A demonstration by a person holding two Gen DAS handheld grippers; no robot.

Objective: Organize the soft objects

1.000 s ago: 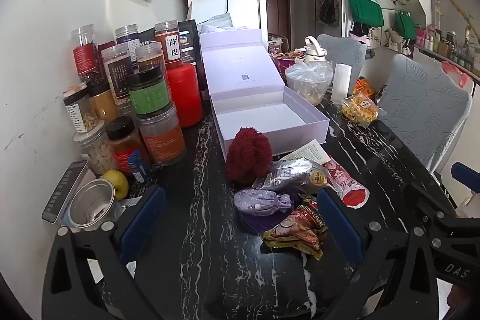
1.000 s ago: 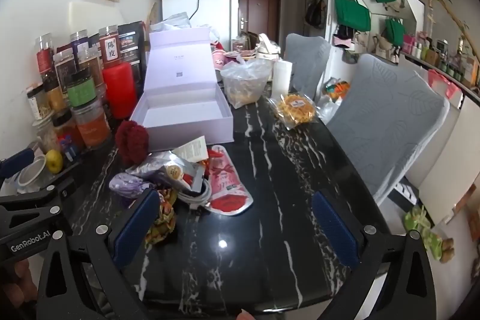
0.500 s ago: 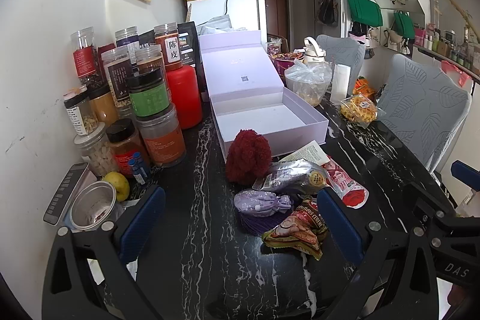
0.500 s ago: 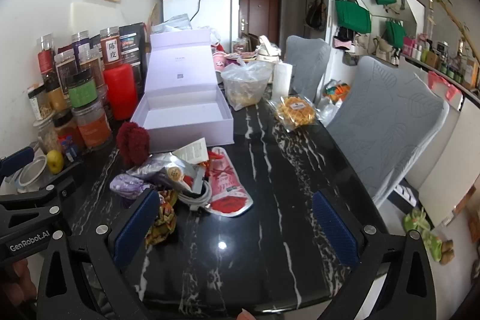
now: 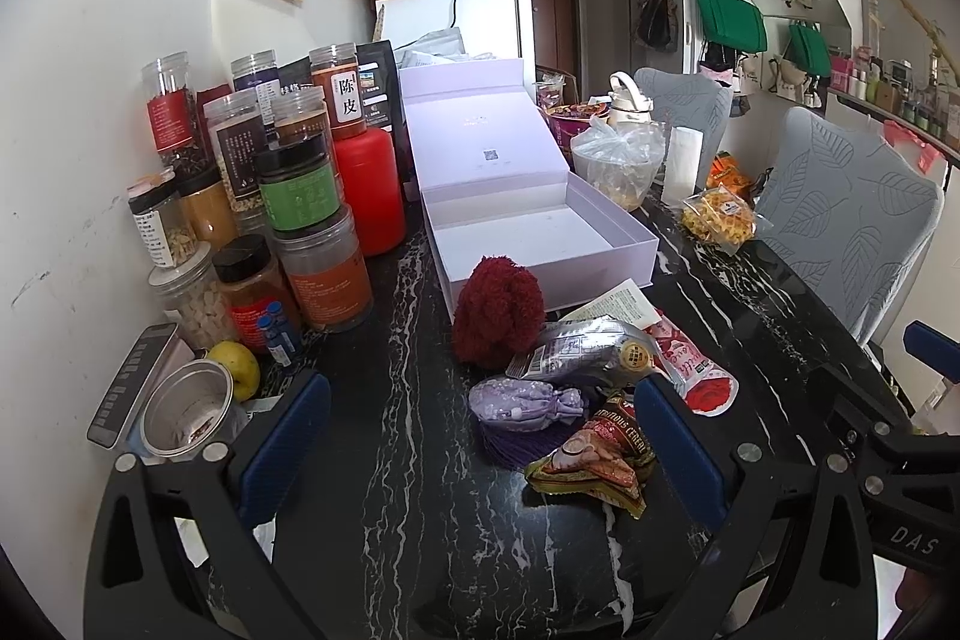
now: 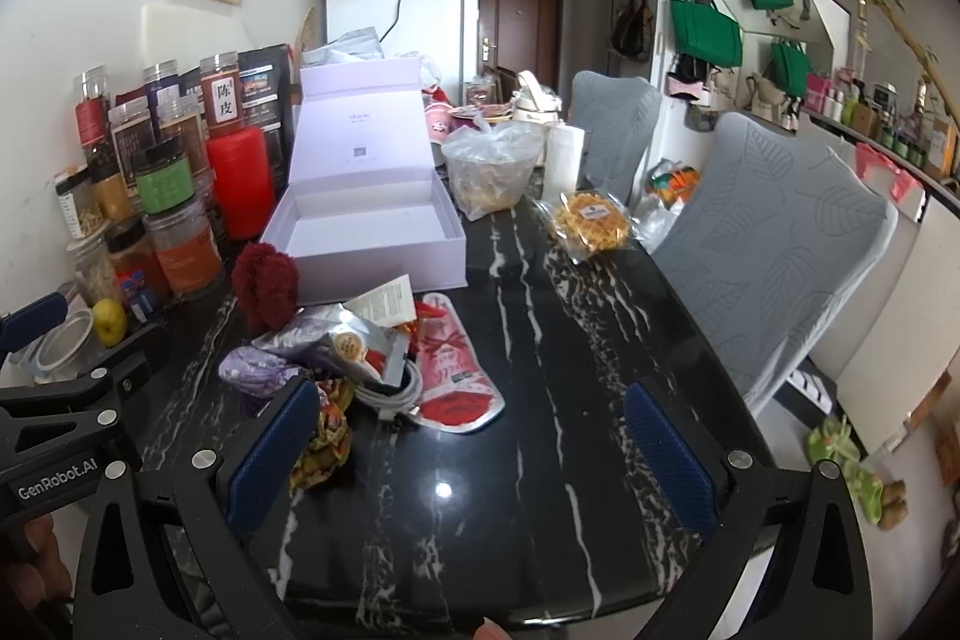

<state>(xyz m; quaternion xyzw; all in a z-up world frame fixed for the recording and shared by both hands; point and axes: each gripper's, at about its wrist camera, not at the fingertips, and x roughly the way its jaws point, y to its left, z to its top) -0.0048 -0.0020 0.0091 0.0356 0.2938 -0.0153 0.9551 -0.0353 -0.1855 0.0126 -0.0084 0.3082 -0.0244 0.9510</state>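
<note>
An open lilac box [image 5: 543, 235] [image 6: 366, 232] with its lid up stands on the black marble table [image 5: 414, 460]. In front of it lie a dark red fluffy ball [image 5: 498, 310] [image 6: 264, 283], a lilac cloth pouch [image 5: 519, 400] [image 6: 255, 370], a silver snack bag [image 5: 588, 352] [image 6: 336, 337], a brown and gold cereal packet [image 5: 600, 460] [image 6: 324, 436] and a pink rose sachet [image 5: 696, 370] [image 6: 456, 376]. My left gripper [image 5: 480, 442] is open, low over the table just short of the pile. My right gripper [image 6: 468, 436] is open over bare table, right of the pile.
Several spice jars [image 5: 300, 196] and a red canister [image 5: 366, 190] line the left wall. A metal tin [image 5: 186, 406] and a yellow fruit [image 5: 237, 361] sit at near left. A bag of food [image 6: 489, 172], a waffle packet [image 6: 591, 220] and grey chairs [image 6: 774, 232] are to the right.
Both grippers have crept slightly forward. Nothing on the table has moved.
</note>
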